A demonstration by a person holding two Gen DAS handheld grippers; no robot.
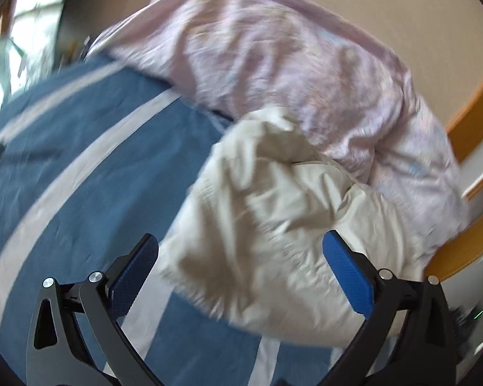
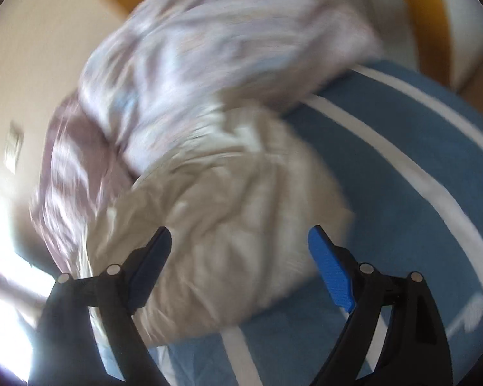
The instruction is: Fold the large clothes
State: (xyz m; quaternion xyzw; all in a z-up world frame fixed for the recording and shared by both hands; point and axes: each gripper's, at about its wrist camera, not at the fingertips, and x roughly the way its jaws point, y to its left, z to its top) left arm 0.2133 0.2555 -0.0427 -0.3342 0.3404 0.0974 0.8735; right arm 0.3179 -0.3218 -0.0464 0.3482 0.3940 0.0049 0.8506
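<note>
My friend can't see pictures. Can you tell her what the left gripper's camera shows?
A crumpled cream-white garment lies bunched on a blue bedcover with white stripes, just ahead of the open left gripper, which holds nothing. Behind it sits a rumpled pale pink blanket. The picture is blurred.

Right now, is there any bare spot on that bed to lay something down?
Yes: the blue striped cover lies bare left of the cream garment in the left view, and right of it in the right view. Behind it, the pink bedding crowds the bed.
</note>
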